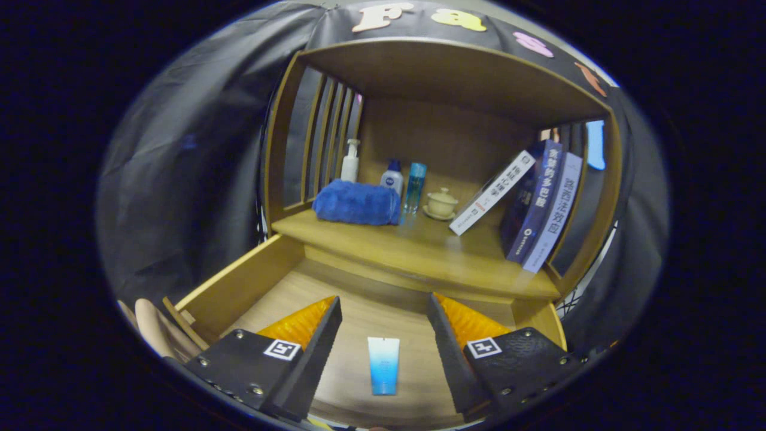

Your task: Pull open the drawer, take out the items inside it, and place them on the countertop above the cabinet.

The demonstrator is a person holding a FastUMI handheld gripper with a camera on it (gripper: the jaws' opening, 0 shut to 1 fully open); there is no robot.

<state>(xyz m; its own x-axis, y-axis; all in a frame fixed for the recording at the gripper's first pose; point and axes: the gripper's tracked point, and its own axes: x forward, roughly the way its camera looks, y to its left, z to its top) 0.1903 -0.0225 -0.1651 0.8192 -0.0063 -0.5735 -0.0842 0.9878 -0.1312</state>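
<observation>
The wooden drawer [239, 287] stands pulled open in the lower half of the frame, and one thing lies in it: a single blue-and-white tube [383, 365], flat on the drawer floor. The hand-held gripper [383, 314] hangs over the drawer with its two fingers spread wide apart; the tube lies between them, touched by neither, so the gripper grips nothing.

Above the drawer, across the middle of the frame, runs the desk [383, 248] of the cabinet, under a wooden hood with slatted sides. From left to right it carries: one white pump bottle [350, 161] at the back, one folded blue towel [358, 203] in front of it, one small white bottle with a blue cap [392, 176] just behind the towel's right end, one slim clear-blue bottle [415, 187], and one small cream lidded cup on a saucer [441, 203]. To the right of centre, three books [541, 206] lean towards the cabinet's right side.
</observation>
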